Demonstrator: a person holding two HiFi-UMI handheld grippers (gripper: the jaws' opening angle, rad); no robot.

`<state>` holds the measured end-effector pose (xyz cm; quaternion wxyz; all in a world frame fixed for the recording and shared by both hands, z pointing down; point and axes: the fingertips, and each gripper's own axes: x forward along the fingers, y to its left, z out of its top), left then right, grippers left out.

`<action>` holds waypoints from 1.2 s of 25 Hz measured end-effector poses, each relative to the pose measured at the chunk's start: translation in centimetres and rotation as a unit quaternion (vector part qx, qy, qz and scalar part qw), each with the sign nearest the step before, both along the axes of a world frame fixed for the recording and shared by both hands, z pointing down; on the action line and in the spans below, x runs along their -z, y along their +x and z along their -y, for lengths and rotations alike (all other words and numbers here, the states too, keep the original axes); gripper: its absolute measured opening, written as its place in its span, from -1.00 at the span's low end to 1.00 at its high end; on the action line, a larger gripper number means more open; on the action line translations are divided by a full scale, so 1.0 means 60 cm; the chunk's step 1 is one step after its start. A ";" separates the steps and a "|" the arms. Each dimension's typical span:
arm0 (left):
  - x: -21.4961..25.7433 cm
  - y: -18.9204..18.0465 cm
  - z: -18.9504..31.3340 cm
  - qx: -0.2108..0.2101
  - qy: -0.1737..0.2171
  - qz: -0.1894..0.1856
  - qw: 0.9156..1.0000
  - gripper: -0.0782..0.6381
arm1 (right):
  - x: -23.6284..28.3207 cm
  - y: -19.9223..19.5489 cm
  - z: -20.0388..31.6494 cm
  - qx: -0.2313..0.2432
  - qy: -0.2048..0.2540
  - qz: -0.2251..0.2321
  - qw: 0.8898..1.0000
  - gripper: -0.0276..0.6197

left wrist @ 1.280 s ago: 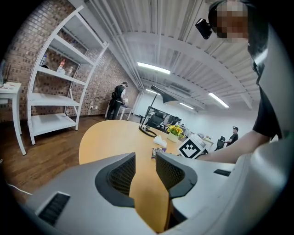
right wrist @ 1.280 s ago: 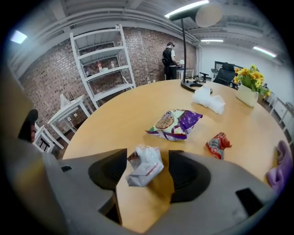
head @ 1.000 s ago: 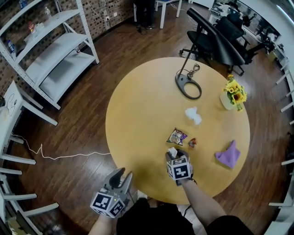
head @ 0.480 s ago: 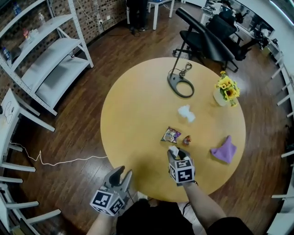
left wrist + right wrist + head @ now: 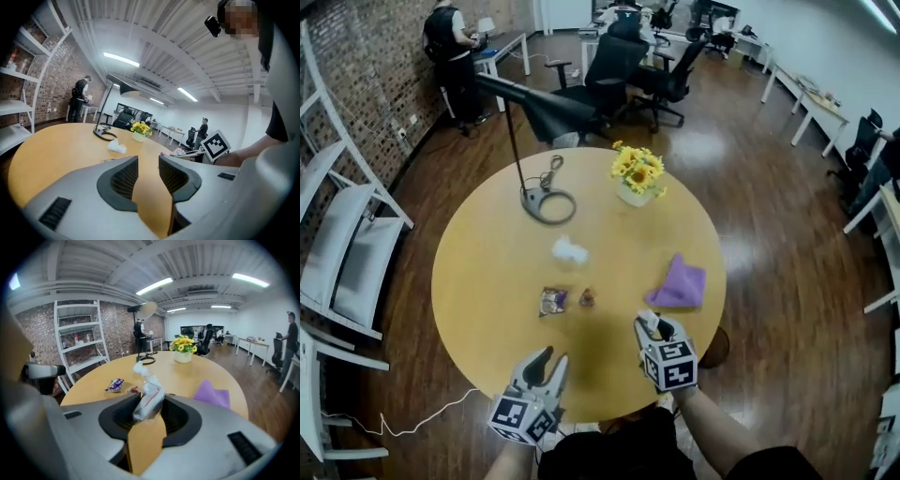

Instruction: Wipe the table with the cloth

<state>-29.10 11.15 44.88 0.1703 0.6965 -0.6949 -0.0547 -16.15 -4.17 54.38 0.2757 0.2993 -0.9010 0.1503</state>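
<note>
Fingers of the right gripper (image 5: 651,324), just closing, pinch a clear red-striped wrapper (image 5: 149,399), print unreadable, near the purple cloth (image 5: 680,284); the left gripper (image 5: 546,362) fingers stand apart, empty.

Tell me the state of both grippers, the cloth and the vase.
left gripper: open, nothing between its jaws.
right gripper: shut on plastic wrapper, jaws just closed tighter.
purple cloth: crumpled on the table, untouched.
vase: upright, holding sunflowers.

An open-plan office: black swivel chairs (image 5: 614,58) at twelve o'clock, long white work desks (image 5: 806,94) at two, fluorescent ceiling strips (image 5: 154,286).
</note>
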 end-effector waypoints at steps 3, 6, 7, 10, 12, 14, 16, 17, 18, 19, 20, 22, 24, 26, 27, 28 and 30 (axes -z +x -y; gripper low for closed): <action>0.011 0.082 0.076 -0.033 0.005 0.001 0.999 -0.41 | 0.025 0.104 0.041 -0.037 0.002 0.020 0.999 -0.49; 0.009 0.184 0.151 -0.075 -0.016 0.001 0.997 -0.42 | 0.031 0.209 0.079 -0.066 -0.001 0.032 0.997 -0.49; 0.006 0.218 0.175 -0.087 -0.015 0.000 0.996 -0.42 | 0.031 0.246 0.092 -0.074 0.000 0.030 0.997 -0.49; 0.007 0.326 0.243 -0.128 -0.028 -0.002 0.991 -0.42 | 0.020 0.362 0.140 -0.103 0.002 0.018 0.995 -0.49; -0.002 0.384 0.286 -0.144 -0.023 -0.005 0.989 -0.42 | 0.004 0.430 0.173 -0.128 -0.009 0.015 0.992 -0.49; -0.017 0.434 0.323 -0.158 -0.023 -0.009 0.987 -0.42 | -0.013 0.487 0.198 -0.148 -0.019 0.012 0.989 -0.49; -0.027 0.481 0.354 -0.172 -0.031 -0.013 0.985 -0.42 | -0.027 0.536 0.215 -0.163 -0.026 0.006 0.986 -0.49; -0.032 0.503 0.368 -0.179 -0.035 -0.014 0.983 -0.42 | -0.034 0.557 0.222 -0.170 -0.029 0.003 0.985 -0.49; -0.038 0.523 0.380 -0.185 -0.037 -0.016 0.982 -0.42 | -0.040 0.577 0.228 -0.175 -0.033 0.001 0.984 -0.49; -0.044 0.542 0.391 -0.191 -0.038 -0.018 0.981 -0.41 | -0.047 0.594 0.233 -0.180 -0.036 -0.002 0.983 -0.49; -0.049 0.560 0.402 -0.197 -0.041 -0.019 0.979 -0.42 | -0.054 0.609 0.237 -0.183 -0.040 -0.007 0.982 -0.49; -0.062 0.590 0.423 -0.206 -0.049 -0.022 0.977 -0.42 | -0.071 0.633 0.245 -0.185 -0.046 -0.016 0.982 -0.49; -0.077 0.612 0.440 -0.210 -0.060 -0.024 0.976 -0.41 | -0.091 0.648 0.248 -0.184 -0.057 -0.024 0.981 -0.49; -0.094 0.623 0.450 -0.209 -0.073 -0.027 0.975 -0.42 | -0.118 0.655 0.243 -0.181 -0.072 -0.034 0.980 -0.49; -0.104 0.626 0.453 -0.208 -0.080 -0.029 0.974 -0.42 | -0.134 0.657 0.240 -0.178 -0.081 -0.040 0.980 -0.49; -0.114 0.628 0.457 -0.206 -0.087 -0.032 0.974 -0.42 | -0.153 0.658 0.236 -0.175 -0.091 -0.046 0.979 -0.49; -0.137 0.637 0.464 -0.208 -0.102 -0.038 0.972 -0.42 | -0.197 0.663 0.232 -0.168 -0.110 -0.063 0.978 -0.49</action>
